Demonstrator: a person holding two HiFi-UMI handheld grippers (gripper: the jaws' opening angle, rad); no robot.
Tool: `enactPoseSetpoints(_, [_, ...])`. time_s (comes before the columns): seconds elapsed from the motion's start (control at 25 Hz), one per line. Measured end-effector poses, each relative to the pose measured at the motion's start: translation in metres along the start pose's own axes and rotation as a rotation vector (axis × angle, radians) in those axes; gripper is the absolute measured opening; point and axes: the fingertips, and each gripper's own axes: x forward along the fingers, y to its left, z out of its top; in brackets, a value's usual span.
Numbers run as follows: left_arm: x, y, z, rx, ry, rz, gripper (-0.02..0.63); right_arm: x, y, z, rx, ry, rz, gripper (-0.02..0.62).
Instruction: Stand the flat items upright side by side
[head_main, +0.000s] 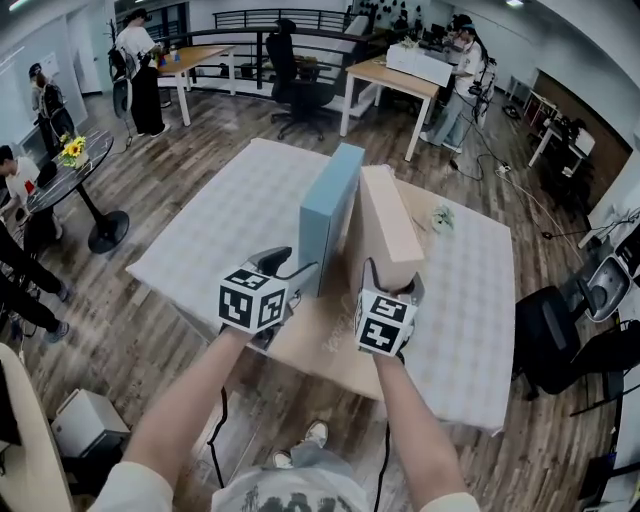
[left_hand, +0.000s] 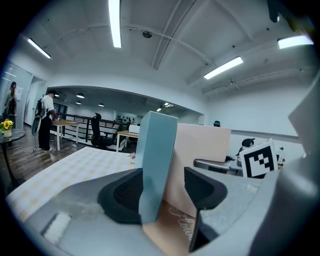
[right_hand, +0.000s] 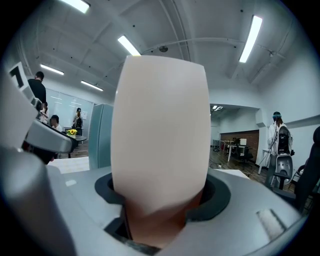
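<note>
Standing on their narrow edges near the centre of the head view, the blue box (head_main: 328, 215) and the beige box (head_main: 385, 225) are both likely to tip. A sideways nudge while a gripper backs off would probably topple one into the other. They rest partly on a flat tan sheet (head_main: 320, 350), so the footing may slip.

The left gripper (left_hand: 165, 190) is spread around the blue box (left_hand: 156, 160). The box lies against the left-hand pad (left_hand: 125, 192), with a visible gap to the other pad. The right gripper (right_hand: 160, 195) pinches the beige box (right_hand: 160, 130), which fills the space between its jaws.

The boxes stand side by side on the tabletop (head_main: 230, 210), close together with a narrow gap between them.
</note>
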Motion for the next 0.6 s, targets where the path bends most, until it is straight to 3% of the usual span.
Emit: enactPoseSetpoints(0.6, [0.018,0.01,0.01,0.046,0.007,-0.02,0.268,0.034,0.004,0.008,0.045,0.008,-0.043,0.311])
